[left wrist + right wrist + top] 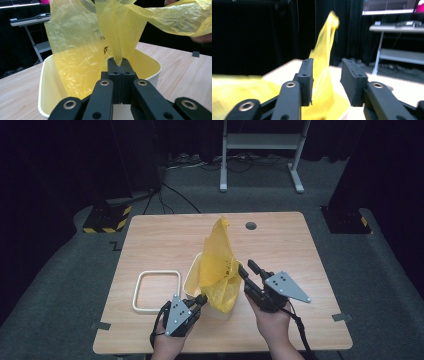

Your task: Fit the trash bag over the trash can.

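The yellow plastic bag [218, 265] stood crumpled in the cream bin [192, 279] at centre frame, one thin translucent peak rising high above the rim, black print on its side, and a fold of it spilling over the bin's lower edge.

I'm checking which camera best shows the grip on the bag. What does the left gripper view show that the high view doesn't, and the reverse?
Left gripper view: the left gripper, its jaws pinched shut on a fold of the thin yellow plastic bag.

High view: the loose cream rectangular frame beside the bin, the right gripper, both hands.

Both: the bag standing in the cream rectangular bin on the wooden table.
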Demonstrator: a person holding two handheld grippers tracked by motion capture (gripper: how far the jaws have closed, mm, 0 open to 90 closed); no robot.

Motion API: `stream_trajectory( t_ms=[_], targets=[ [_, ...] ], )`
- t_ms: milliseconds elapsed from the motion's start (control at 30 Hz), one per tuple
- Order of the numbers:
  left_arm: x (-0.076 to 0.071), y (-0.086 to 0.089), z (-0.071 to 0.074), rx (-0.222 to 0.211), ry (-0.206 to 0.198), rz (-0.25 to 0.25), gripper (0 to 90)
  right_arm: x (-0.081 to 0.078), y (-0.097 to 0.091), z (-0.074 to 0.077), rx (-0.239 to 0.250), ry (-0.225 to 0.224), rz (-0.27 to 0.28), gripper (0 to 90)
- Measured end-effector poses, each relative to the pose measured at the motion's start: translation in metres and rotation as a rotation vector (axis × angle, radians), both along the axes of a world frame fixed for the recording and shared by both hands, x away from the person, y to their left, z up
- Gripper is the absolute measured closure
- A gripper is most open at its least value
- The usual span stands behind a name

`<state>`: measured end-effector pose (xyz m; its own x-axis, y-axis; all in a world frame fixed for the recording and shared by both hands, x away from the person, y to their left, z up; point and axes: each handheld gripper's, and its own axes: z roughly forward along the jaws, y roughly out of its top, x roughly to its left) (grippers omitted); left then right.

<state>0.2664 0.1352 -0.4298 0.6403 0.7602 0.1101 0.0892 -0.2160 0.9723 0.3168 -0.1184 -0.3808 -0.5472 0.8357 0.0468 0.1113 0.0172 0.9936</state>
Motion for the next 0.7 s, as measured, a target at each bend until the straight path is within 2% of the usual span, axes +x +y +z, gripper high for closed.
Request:
stream_trajectory(
  t_ms=[67, 167, 200, 233, 300, 400, 500, 567, 633, 700],
  targets=[
    [0.000, 0.001, -0.002, -0.004, 0.000, 0.003, 89.3, 0.002, 0.004, -0.011, -0.019, 0.034, 0.015, 61.4],
    [0.000, 0.001, -0.004, -0.007, 0.008, 0.004, 89.3, 0.004, 0.006, -0.026, -0.039, 0.077, 0.016, 67.7],
    [0.000, 0.001, -0.005, 0.001, 0.007, 0.003, 89.3, 0.006, 0.006, -0.030, -0.040, 0.100, 0.023, 70.9],
    [0.000, 0.001, -0.005, -0.001, 0.008, 0.004, 89.3, 0.009, 0.007, -0.033, -0.047, 0.118, 0.024, 78.0],
    [0.000, 0.000, -0.005, 0.001, 0.008, 0.002, 89.2, 0.012, 0.008, -0.035, -0.057, 0.120, 0.027, 87.0],
    [0.000, -0.001, -0.005, -0.002, 0.005, -0.003, 89.1, 0.016, 0.008, -0.028, -0.062, 0.070, 0.009, 89.9],
    [0.002, -0.003, -0.003, -0.001, 0.010, 0.000, 87.1, 0.020, 0.006, -0.008, -0.060, -0.001, -0.008, 89.9],
    [0.004, -0.003, -0.003, 0.007, 0.015, 0.004, 84.4, 0.021, 0.004, 0.001, -0.059, -0.033, -0.016, 89.9],
    [0.004, 0.000, -0.004, 0.001, 0.028, 0.019, 77.4, 0.021, 0.004, 0.003, -0.068, -0.042, -0.019, 89.9],
    [0.004, 0.006, -0.005, -0.002, 0.037, 0.033, 73.4, 0.020, 0.003, -0.001, -0.078, -0.047, -0.022, 89.9]
  ],
)
